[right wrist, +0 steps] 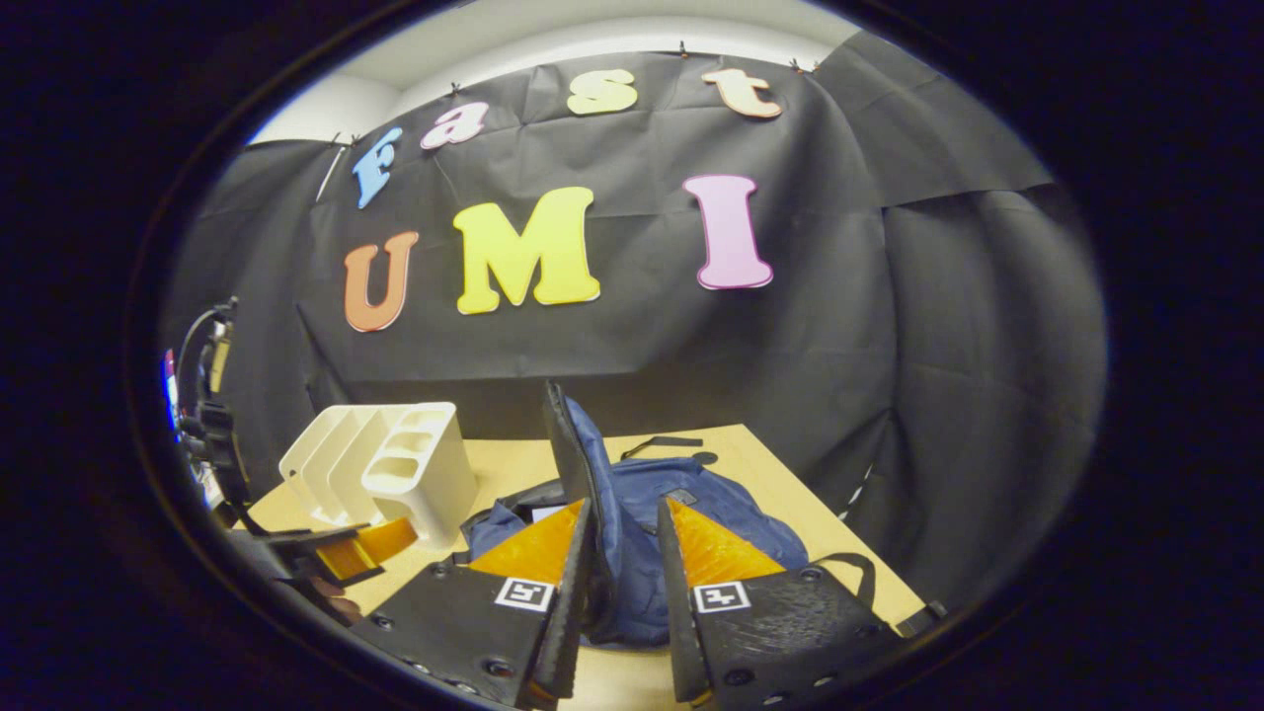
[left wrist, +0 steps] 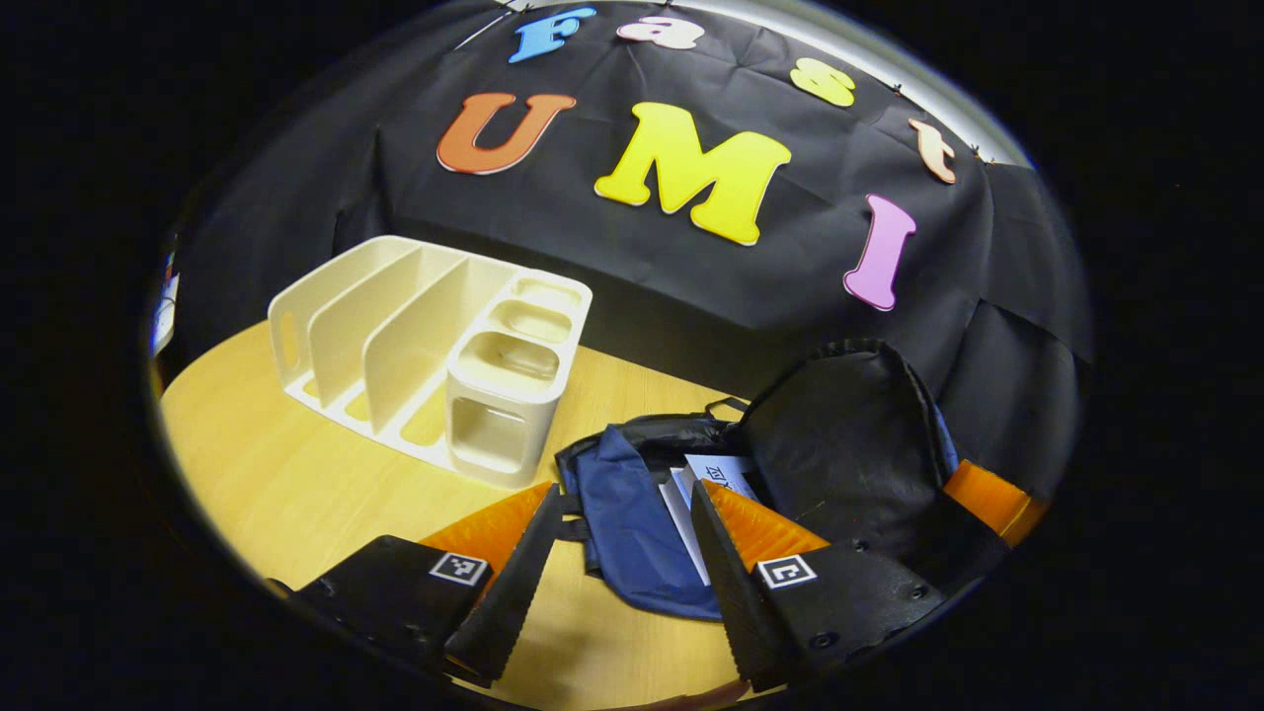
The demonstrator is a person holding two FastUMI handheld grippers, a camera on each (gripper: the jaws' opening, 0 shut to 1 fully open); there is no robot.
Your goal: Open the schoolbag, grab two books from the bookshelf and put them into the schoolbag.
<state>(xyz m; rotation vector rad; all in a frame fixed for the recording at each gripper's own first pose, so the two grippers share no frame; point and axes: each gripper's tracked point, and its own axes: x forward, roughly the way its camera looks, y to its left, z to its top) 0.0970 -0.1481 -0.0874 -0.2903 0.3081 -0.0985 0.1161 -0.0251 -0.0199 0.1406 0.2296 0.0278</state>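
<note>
The blue schoolbag (left wrist: 632,523) lies open on the wooden table (left wrist: 276,474), and a white book (left wrist: 716,474) shows inside its mouth. Its black-lined flap (left wrist: 849,444) stands upright, with my right gripper (right wrist: 627,506) shut on the flap's edge (right wrist: 565,444). That gripper's orange fingers (left wrist: 987,499) show behind the flap in the left gripper view. My left gripper (left wrist: 627,494) hovers open just in front of the bag, holding nothing. The white bookshelf (left wrist: 425,336) stands to the left with no books in its slots.
The bookshelf (right wrist: 395,464) has a block of square cups at its near end. My left gripper (right wrist: 336,553) and the hand holding it show at the left edge in the right gripper view. A bag strap (right wrist: 849,568) trails toward the table's right edge (right wrist: 839,533).
</note>
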